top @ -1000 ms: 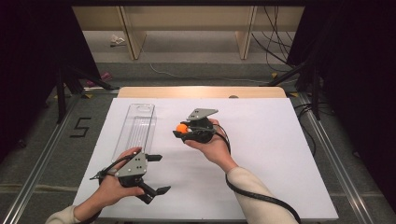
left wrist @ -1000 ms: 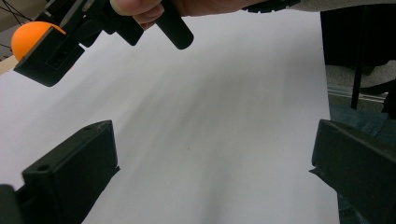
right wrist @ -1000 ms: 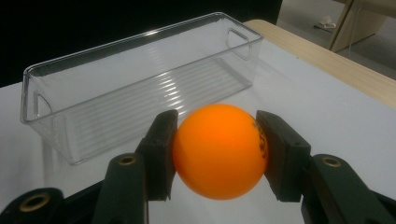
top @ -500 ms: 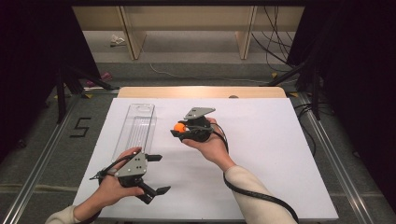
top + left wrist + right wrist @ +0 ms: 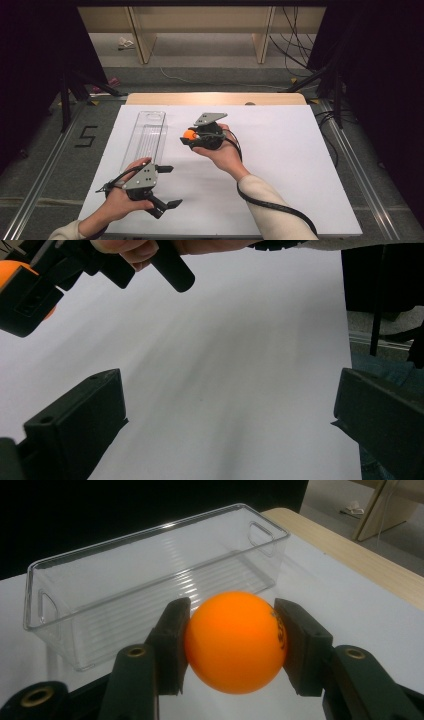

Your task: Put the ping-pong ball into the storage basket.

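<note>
An orange ball (image 5: 234,641) sits clamped between the pads of my right gripper (image 5: 232,645), which is shut on it. In the high view that right gripper (image 5: 189,136) hovers over the middle of the white table, just right of a long clear plastic bin (image 5: 146,136), with the orange ball (image 5: 189,134) at its tip. The clear plastic bin (image 5: 150,580) lies empty right behind the ball. My left gripper (image 5: 169,186) rests near the table's front left with jaws spread wide and nothing between them. In the left gripper view the orange ball (image 5: 11,267) shows at the top left.
The white table (image 5: 300,165) has open room on its right half. A wooden strip (image 5: 215,98) runs along its far edge. Metal rails (image 5: 350,155) flank the table, and cables trail on the floor behind.
My right gripper has drifted slightly to the left with the ball, closer to the bin. The left gripper has stayed where it was.
</note>
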The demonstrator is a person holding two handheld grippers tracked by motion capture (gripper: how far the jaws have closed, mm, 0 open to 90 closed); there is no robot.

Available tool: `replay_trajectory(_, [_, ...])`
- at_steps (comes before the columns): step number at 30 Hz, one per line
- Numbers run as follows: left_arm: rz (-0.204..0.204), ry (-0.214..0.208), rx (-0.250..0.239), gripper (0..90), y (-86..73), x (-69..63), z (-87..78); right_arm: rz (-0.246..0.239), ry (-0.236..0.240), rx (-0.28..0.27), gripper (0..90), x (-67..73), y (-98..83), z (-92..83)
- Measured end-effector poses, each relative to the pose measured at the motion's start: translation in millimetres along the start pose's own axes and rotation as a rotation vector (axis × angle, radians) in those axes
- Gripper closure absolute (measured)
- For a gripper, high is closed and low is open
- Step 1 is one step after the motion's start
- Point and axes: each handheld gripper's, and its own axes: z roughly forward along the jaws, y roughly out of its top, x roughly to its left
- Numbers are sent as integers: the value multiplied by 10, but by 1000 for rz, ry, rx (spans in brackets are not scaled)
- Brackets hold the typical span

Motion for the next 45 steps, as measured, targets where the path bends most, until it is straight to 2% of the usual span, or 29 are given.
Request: replay_trajectory(45, [2,-2,-4,0,7,-12,-3,-17,19,1,516,46,154,155])
